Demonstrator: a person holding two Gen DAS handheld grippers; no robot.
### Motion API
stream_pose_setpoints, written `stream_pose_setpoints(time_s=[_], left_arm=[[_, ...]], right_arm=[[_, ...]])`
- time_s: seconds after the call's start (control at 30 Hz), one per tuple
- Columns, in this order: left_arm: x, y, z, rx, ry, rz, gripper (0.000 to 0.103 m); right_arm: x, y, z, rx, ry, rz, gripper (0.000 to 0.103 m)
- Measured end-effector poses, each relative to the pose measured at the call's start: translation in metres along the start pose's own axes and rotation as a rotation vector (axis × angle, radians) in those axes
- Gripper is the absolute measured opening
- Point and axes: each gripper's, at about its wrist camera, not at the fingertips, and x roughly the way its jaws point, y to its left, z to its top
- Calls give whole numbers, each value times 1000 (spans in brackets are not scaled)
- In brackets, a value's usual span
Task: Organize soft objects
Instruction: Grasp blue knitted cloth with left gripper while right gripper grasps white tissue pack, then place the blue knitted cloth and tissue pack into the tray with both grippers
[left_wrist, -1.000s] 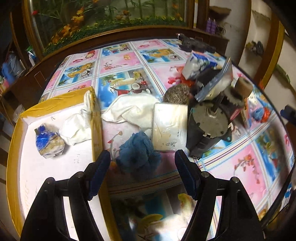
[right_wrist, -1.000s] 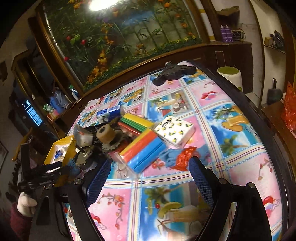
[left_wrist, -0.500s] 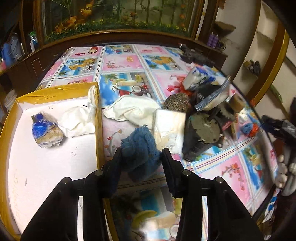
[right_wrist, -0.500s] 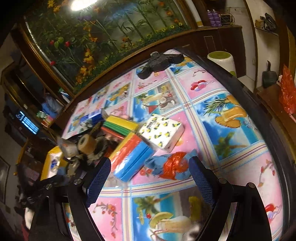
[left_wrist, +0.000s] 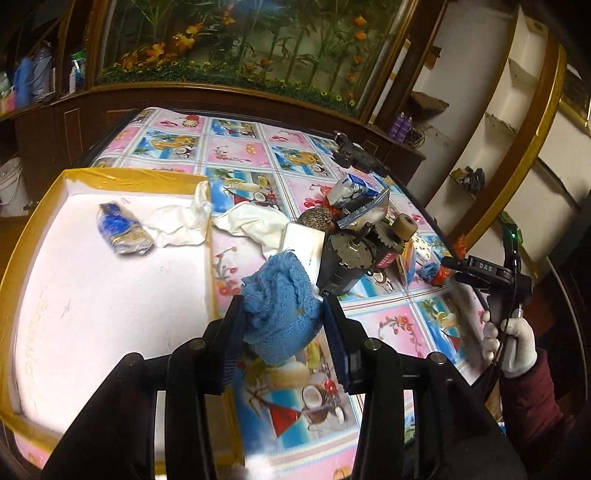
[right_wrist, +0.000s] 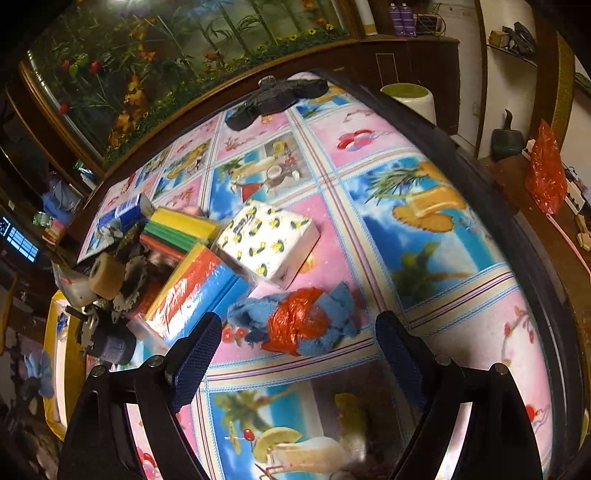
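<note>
Between the pads of the left tongs (left_wrist: 282, 325) sits a blue terry cloth (left_wrist: 282, 301), bunched into a fuzzy roll whose long axis runs up and away from the camera, its frayed end pointing toward the clutter farther along the counter (left_wrist: 240, 151). The pads squeeze it from both sides and it hangs just clear of the floral oilcloth, just beside the yellow-rimmed white tray (left_wrist: 44, 229). A second ago the same cloth lay on the counter with the tongs spread wide around it; they have since closed on it and lifted it.

Inside the tray lie a crinkled blue-and-tan packet (left_wrist: 123, 230) and a limp white rag (left_wrist: 181, 223) draped over the tray's wall. Beyond the cloth sit another white cloth (left_wrist: 251, 223), a flat pale packet (left_wrist: 303, 240) and a dark metal motor (left_wrist: 351, 254) with a gear.

The right tongs (right_wrist: 299, 347) stand wide, holding nothing, and have come closer to a ragged blue cloth (right_wrist: 343, 306) wrapped round a glossy orange plastic wad (right_wrist: 299, 319). Behind it lie a lemon-print tissue pack (right_wrist: 269, 240) and shiny striped sponge packs (right_wrist: 195, 284).
</note>
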Motion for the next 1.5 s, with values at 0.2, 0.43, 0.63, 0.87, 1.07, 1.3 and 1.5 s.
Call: stream_pose_setpoints(time_s=[0.2, 0.43, 0.63, 0.87, 1.07, 1.3, 1.5], left_arm=[[-29, 12, -22, -48, -29, 28, 40], [-50, 24, -37, -103, -51, 55, 40], [-51, 41, -37, -170, -61, 56, 40], [-60, 74, -27, -193, -68, 114, 40], [-41, 119, -3, -240, -14, 143, 40], [16, 159, 34, -279, 73, 190, 40], [69, 193, 58, -389, 98, 220, 41]], right_arm=[[25, 26, 33, -245, 42, -87, 86], [72, 37, 55, -407, 127, -92, 84], [65, 19, 53, -326, 107, -23, 57], [-20, 23, 53, -303, -64, -37, 57], [-54, 98, 34, -388, -43, 146, 57], [-24, 212, 7, -470, 142, 392, 57], [23, 308, -28, -584, 257, 419, 57]])
